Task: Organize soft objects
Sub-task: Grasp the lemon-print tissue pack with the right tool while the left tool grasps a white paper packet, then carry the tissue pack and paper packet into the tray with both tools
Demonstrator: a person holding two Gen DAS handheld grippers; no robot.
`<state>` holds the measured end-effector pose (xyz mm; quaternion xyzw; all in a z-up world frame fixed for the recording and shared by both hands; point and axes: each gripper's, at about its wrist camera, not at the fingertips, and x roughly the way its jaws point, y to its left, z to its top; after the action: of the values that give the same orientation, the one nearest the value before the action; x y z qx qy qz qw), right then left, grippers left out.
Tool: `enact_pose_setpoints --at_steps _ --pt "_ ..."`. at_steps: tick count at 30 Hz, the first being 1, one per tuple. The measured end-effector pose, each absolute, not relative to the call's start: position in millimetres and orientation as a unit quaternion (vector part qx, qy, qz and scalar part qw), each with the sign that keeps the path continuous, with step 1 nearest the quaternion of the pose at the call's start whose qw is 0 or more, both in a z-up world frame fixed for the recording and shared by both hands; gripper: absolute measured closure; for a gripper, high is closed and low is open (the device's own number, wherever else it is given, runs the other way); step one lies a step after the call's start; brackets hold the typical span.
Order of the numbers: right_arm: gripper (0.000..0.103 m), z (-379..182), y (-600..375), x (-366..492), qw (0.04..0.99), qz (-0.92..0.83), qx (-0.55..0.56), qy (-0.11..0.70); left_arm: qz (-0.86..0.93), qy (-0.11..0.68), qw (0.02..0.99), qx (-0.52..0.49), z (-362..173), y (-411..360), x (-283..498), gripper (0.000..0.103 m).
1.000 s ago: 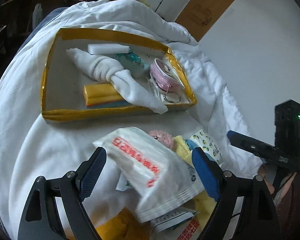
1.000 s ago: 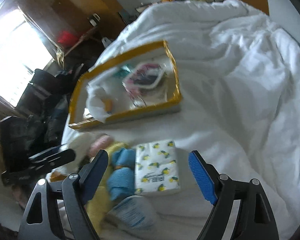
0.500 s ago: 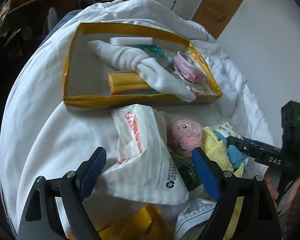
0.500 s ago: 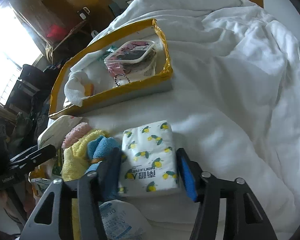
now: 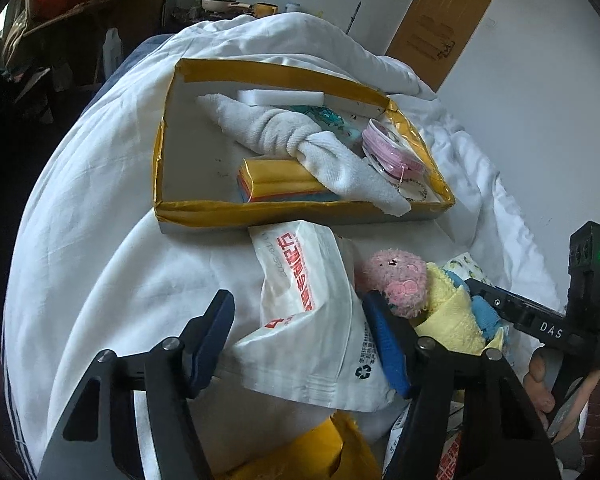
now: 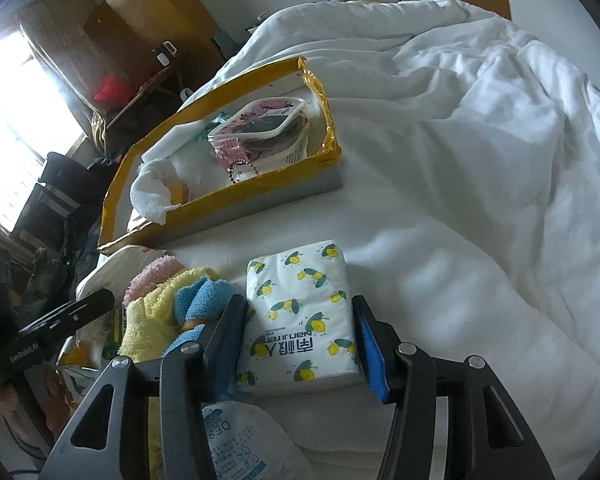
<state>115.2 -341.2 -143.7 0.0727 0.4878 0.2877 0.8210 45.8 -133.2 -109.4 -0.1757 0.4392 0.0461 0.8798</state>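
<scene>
A white plastic bag with red lettering (image 5: 300, 280) lies on the bed between the fingers of my left gripper (image 5: 297, 295). Its jaws are closing and the left pad stands just short of the bag. My right gripper (image 6: 298, 300) is still closing on a lemon-print tissue pack (image 6: 300, 312), with a pad against each long side. Between the two lie a pink plush (image 5: 400, 280), a yellow towel (image 5: 452, 308) and a blue cloth (image 6: 200, 296). Behind them is a gold-edged box (image 5: 204, 208) holding a knotted white towel (image 5: 292, 136), a pink pouch (image 5: 388, 152) and a yellow cloth pack (image 5: 280, 180).
A rumpled white duvet (image 6: 480, 160) covers the bed and rises in folds to the right. A printed plastic packet (image 6: 236, 440) and a yellow bag (image 5: 320, 452) lie close under the grippers. Dark furniture stands off the bed's left side, and a wooden door (image 5: 448, 12) is behind.
Both grippers have come down closer to the pile. The right jaws have narrowed onto the tissue pack, and the left jaws have narrowed around the white bag.
</scene>
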Motion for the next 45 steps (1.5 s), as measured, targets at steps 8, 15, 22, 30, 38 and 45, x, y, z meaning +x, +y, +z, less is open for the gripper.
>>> enact_pose_setpoints --at_steps 8,15,22,30,38,45 --pt "0.047 -150.4 -360.0 120.1 0.795 0.297 0.148 0.508 0.051 0.415 0.895 -0.158 -92.1 -133.1 38.6 0.038" --pt "0.051 -136.6 -366.7 115.3 0.814 0.284 0.143 0.485 0.025 0.406 0.891 -0.202 -94.4 -124.9 37.5 0.038" --pt "0.051 -124.3 -382.3 119.7 0.806 0.303 0.192 0.470 0.009 0.352 0.905 -0.240 -76.9 -113.7 26.0 0.039" --pt "0.051 -78.0 -363.8 121.6 0.818 0.340 0.157 0.438 0.005 0.324 0.899 -0.294 -59.0 -81.0 23.5 0.070" --pt "0.051 -81.3 -354.1 120.5 0.805 0.355 0.156 0.448 -0.040 0.387 0.876 -0.285 -80.4 -88.6 34.8 0.049" --pt "0.051 -104.4 -348.1 123.3 0.785 0.352 0.158 0.485 -0.063 0.429 0.877 -0.207 -73.4 -101.4 30.3 0.023"
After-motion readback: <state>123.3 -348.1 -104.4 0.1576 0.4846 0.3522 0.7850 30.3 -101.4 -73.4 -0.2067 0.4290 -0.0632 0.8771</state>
